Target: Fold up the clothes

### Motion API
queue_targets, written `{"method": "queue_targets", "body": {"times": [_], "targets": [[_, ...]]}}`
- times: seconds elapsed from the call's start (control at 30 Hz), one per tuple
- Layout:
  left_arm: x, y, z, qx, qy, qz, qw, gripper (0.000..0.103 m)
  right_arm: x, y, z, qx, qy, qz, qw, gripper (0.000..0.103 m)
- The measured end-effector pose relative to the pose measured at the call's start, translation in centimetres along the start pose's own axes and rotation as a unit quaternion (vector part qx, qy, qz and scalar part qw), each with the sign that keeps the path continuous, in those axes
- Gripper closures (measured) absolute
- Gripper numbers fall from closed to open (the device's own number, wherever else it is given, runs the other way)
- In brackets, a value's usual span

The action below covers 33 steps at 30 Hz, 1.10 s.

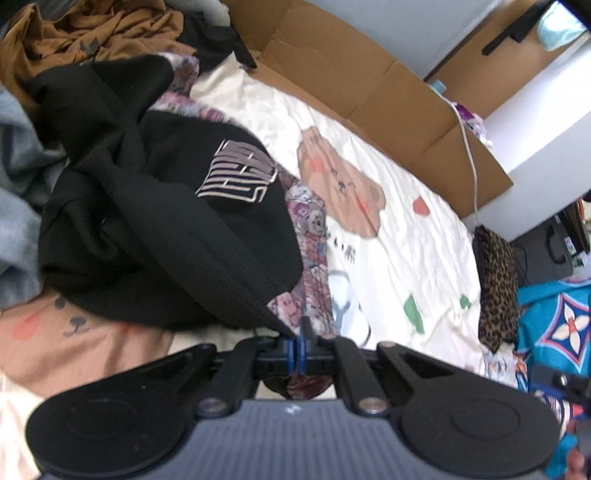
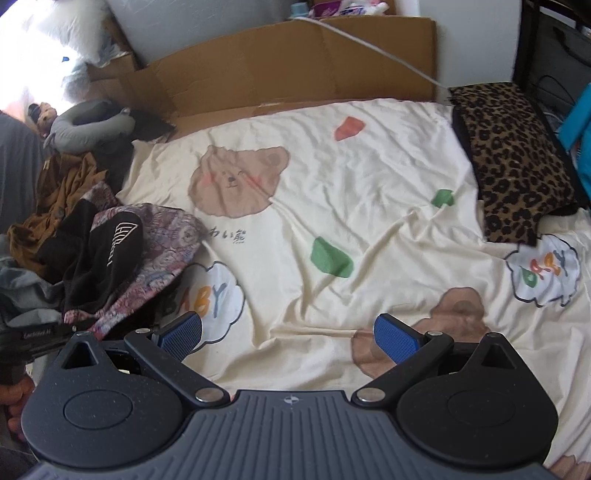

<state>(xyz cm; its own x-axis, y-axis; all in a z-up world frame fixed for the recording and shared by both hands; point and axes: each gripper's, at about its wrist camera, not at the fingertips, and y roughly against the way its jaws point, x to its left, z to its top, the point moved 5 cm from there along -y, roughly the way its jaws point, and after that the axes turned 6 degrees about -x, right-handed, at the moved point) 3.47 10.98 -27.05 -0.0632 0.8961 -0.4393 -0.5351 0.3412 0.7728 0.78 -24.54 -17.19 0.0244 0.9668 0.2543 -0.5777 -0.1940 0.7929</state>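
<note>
— Looking through the left wrist view, what has the left gripper [image 1: 298,350] got?

— Its blue pads [image 1: 291,356] are pressed together, pinching fabric at lower centre of the frame. The edge caught there is the bear-patterned purple garment [image 1: 310,236], with the ribbed hem of the black sweatshirt [image 1: 166,221] right against it; I cannot tell whether the black hem is in the pinch too.

— Where is the sweatshirt lying?

— Heaped at centre left, its striped logo [image 1: 236,171] facing up, on top of the purple garment. Above it, upper left, sits a crumpled brown garment [image 1: 92,33], and a grey one [image 1: 18,192] runs along the left edge.

— And the right gripper [image 2: 290,336]?

— Spread wide, nothing between its fingers. Its blue pads [image 2: 397,338] hover over the cream bedsheet [image 2: 369,184], which is printed with bear faces and green and red shapes.

— Does the pile show in that view?

— Yes, at middle left: the same black sweatshirt [image 2: 96,258] draped over the purple cloth [image 2: 155,251], the brown one [image 2: 62,192] behind it.

— Anything else on the bed?

— A folded leopard-print piece [image 2: 517,158] at upper right, flattened cardboard [image 2: 295,62] along the top edge, a white cable [image 2: 388,55] crossing it, and a grey neck pillow [image 2: 92,125] at upper left.
</note>
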Motion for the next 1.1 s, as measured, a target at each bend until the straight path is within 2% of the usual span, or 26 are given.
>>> {"method": "queue_targets", "body": {"times": [0.2,0.4,0.6,0.77,0.93,1.1], "targets": [[2.4,2.2,-2.3,0.033,-0.003,0.013,0.9994,0.100,1.5,-0.4,-0.1,0.004,0.015,0.015,1.000,0.001],[6.5,5.7,-4.1,0.055,-0.001,0.067,0.9962,0.101,1.9,0.1,-0.4,0.005,0.018,0.019,1.000,0.001],[10.2,9.0,-4.4,0.060,-0.003,0.134,0.9891,0.101,1.4,0.9,-1.0,0.007,0.010,0.016,1.000,0.001],[12.9,11.2,-3.3,0.062,-0.020,0.194,0.9788,0.100,0.8,1.1,-1.4,0.008,0.000,0.018,1.000,0.001],[15.3,12.9,-2.2,0.083,-0.010,0.266,0.9603,0.098,1.7,1.1,-1.4,0.005,0.005,0.038,0.999,0.001],[14.3,14.6,0.3,0.077,-0.026,0.296,0.9519,0.093,2.2,0.7,-1.4,0.009,-0.003,0.053,0.999,0.001]]}}
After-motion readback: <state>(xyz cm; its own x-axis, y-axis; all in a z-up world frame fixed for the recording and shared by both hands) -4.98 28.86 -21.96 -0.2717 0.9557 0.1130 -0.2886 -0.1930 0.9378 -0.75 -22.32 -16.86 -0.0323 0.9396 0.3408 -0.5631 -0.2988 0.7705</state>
